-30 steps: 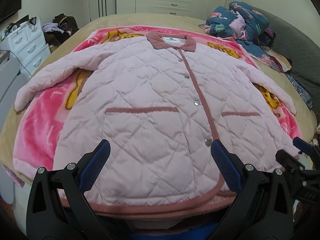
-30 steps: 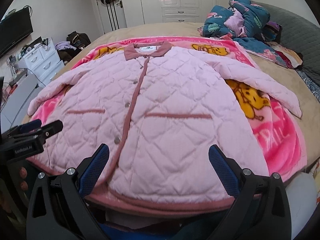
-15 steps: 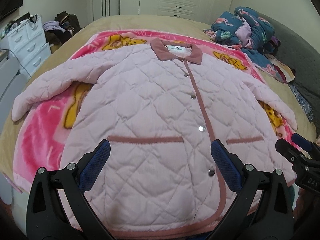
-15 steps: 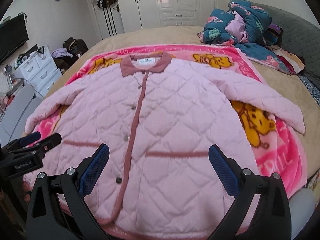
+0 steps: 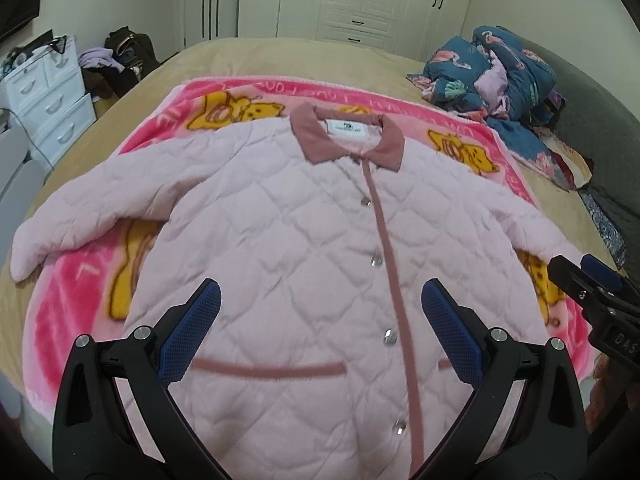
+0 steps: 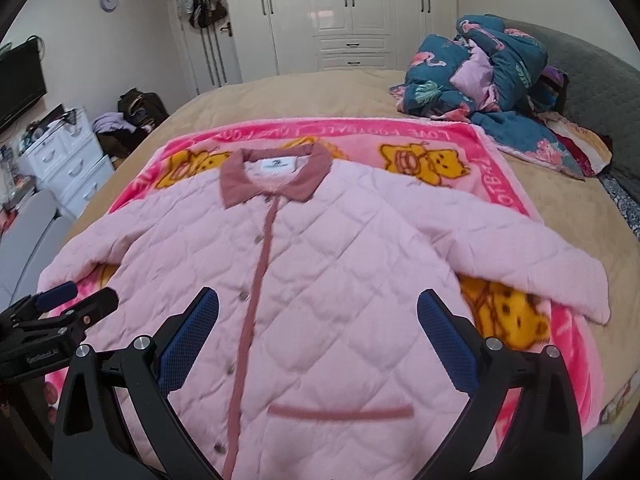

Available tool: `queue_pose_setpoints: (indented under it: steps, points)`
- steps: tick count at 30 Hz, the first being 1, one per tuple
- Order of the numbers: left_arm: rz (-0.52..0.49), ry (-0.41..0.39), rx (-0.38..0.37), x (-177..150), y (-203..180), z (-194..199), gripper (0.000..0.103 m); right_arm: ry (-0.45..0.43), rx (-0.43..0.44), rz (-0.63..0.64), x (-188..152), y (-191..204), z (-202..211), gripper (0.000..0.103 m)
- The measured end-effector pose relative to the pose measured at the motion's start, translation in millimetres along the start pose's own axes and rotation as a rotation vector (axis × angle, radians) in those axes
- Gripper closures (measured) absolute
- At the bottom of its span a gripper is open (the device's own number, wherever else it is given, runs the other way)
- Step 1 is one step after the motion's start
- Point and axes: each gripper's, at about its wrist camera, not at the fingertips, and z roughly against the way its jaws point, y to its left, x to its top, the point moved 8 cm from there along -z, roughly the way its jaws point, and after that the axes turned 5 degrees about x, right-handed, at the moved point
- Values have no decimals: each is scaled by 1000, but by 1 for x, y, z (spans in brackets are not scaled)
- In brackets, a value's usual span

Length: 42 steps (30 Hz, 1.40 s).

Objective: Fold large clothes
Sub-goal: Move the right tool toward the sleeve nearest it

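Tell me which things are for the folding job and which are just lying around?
For the job: pink quilted jacket, left hand-held gripper, right hand-held gripper.

Just lying around: cartoon blanket, blue bedding pile, white drawers, hanging bags.

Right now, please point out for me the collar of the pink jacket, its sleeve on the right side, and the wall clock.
collar [image 6: 236, 186]: right wrist view, on its left flap.
sleeve [image 6: 532, 256]: right wrist view, on its middle.
wall clock [image 6: 108, 1]: right wrist view, on its face.
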Motion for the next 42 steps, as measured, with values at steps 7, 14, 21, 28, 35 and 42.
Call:
queue_pose_setpoints:
  steps: [7,14,21,28,35,42]
  points:
    - [-10,22,-6,33,-13,-25,9,-27,-18,-28,39,-26,-19,4]
    - [-2,23,-4,59,-26,-50,9,-62,-35,-74,66,-52,-33,4]
    - [-16,11,15,86,-43,-74,9,-80,-68,-149,78,-93,-46,4]
    - [-34,43,4,92,-68,-110,9,-77,-115,-298,66,-158,-64,4]
    - [-68,91,15,80,-85,-144,9,-52,-185,-453,36,-226,-82,4]
    - [-92,133,11,66,-107,-169,9,-71,-248,-626,10,-281,-81,4]
